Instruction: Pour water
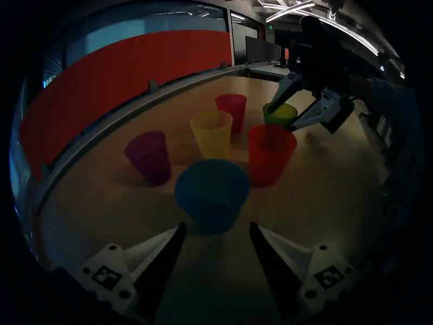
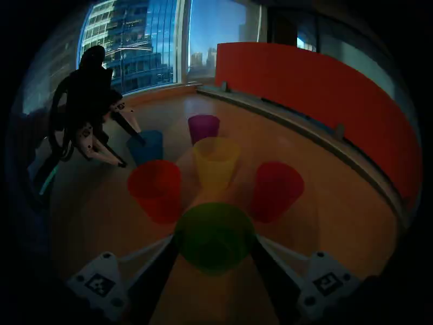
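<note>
Six coloured plastic cups stand upright in a cluster on a wooden table (image 1: 325,189). A blue cup (image 1: 212,195) sits just ahead of my left gripper (image 1: 216,227), whose fingers are open on either side of its base. A green cup (image 2: 215,235) sits between the open fingers of my right gripper (image 2: 214,241), close to both. The right gripper (image 1: 282,118) also appears across the table, straddling the green cup (image 1: 280,114). The left gripper (image 2: 132,153) is beside the blue cup (image 2: 146,146). I cannot tell if any cup holds water.
Between the two grippers stand a purple cup (image 1: 149,157), a yellow cup (image 1: 212,132), a magenta cup (image 1: 231,108) and a red cup (image 1: 270,151). A red partition (image 2: 325,86) runs along the table's far edge. Windows (image 2: 146,43) lie beyond.
</note>
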`<state>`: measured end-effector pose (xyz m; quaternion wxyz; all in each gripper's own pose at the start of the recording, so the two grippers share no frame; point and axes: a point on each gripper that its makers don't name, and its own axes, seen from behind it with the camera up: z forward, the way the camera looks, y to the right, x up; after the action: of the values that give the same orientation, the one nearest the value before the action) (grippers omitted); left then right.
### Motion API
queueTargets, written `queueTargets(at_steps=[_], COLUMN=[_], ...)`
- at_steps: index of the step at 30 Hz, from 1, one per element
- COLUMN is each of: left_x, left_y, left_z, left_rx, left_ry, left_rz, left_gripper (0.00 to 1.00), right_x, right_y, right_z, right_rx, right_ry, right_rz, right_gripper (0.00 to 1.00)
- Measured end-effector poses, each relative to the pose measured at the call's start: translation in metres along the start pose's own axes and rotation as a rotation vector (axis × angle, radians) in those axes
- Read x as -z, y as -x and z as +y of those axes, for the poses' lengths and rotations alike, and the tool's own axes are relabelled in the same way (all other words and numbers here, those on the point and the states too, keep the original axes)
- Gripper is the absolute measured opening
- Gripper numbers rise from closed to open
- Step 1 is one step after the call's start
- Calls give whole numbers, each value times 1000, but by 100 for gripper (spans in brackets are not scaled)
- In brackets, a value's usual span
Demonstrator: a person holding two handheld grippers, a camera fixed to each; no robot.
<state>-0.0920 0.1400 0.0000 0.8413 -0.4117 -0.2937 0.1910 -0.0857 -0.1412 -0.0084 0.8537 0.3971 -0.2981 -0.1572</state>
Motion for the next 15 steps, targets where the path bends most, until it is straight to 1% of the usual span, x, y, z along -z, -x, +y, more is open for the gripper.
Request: queueTargets(at_steps=[3, 13, 15], left_x=[1, 2, 3], left_y=[0, -1, -1], left_z=[-1, 3, 4], left_rx=[6, -1, -1], left_ry=[-3, -1, 0], left_rz=[0, -3, -2], left_gripper=[87, 87, 87], right_x=[1, 5, 6], right_y=[1, 5, 5], right_z=[0, 1, 0], right_rx=[-4, -34, -45], right_ry=[1, 11, 11], right_rz=[1, -1, -1], right_gripper=[91, 94, 100])
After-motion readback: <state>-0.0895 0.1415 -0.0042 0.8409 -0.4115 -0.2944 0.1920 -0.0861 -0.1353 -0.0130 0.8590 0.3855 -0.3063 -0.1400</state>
